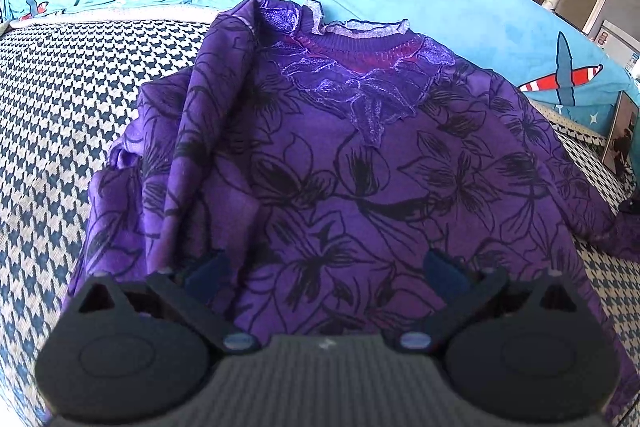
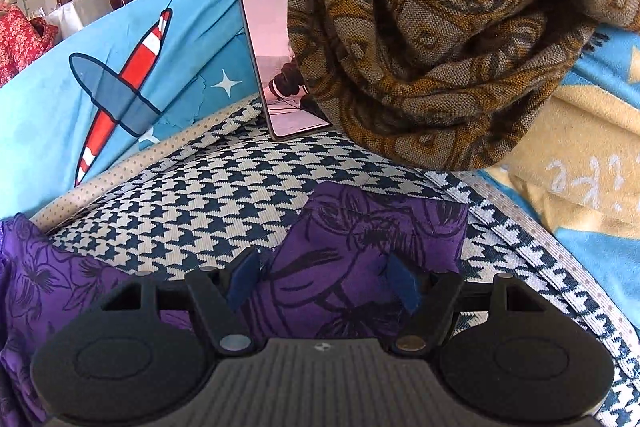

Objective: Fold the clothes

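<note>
Purple top [image 1: 340,163], left sleeve bunched (cuff hidden)

Purple black-flowered top [image 1: 352,163] lies front-up on the houndstooth cover, 1 sleeve folded inward, the other outstretched.

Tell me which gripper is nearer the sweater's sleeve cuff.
Right. The right gripper hangs open just over the sleeve cuff, which lies between its spread fingers. The left gripper is open over the purple sweater body's lower part, away from that cuff.
</note>
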Motion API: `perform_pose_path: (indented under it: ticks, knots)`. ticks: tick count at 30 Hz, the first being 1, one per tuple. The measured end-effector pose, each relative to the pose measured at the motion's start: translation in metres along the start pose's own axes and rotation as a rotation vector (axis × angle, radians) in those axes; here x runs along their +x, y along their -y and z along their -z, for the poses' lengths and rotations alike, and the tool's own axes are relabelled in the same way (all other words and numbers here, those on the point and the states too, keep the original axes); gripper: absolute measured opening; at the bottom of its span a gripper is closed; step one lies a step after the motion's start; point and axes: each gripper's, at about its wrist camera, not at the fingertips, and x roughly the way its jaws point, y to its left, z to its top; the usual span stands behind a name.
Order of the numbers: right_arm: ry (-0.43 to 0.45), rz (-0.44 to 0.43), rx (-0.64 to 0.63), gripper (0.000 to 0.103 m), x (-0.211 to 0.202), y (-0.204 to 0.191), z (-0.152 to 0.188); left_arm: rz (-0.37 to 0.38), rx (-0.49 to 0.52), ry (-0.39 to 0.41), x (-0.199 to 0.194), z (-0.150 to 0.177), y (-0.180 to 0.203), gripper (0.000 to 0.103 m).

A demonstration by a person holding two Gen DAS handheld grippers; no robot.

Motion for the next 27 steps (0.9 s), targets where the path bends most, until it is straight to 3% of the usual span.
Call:
perform_pose_path:
  ticks: [3,5,11,14,20,25,27]
  knots:
    - [0.012,0.012,-0.023,0.067,0.001,-0.002,0.001,-0.003,0.009,-0.001,0.001,0.001,0.002,0.103]
    - [0.025,0.019,-0.037,0.047,0.001,-0.004,0.001,-0.003,0.012,0.000,0.002,0.002,0.003,0.103]
    - [0.056,-0.001,-0.030,0.007,-0.002,-0.003,0.000,-0.007,0.021,-0.002,0.003,0.003,0.004,0.103]
    - [0.087,-0.057,0.054,0.006,-0.015,0.005,-0.005,-0.003,0.025,-0.005,0.004,0.003,0.005,0.103]
    - [0.262,-0.177,0.127,0.006,-0.078,0.028,-0.012,0.001,0.037,0.006,0.001,0.003,0.009,0.103]
    - [0.251,-0.228,0.265,0.006,-0.108,0.062,-0.004,-0.007,0.050,0.020,-0.003,0.006,0.010,0.103]
    - [0.220,-0.197,0.282,0.006,-0.117,0.072,0.005,-0.020,0.057,0.021,-0.002,0.007,0.010,0.103]
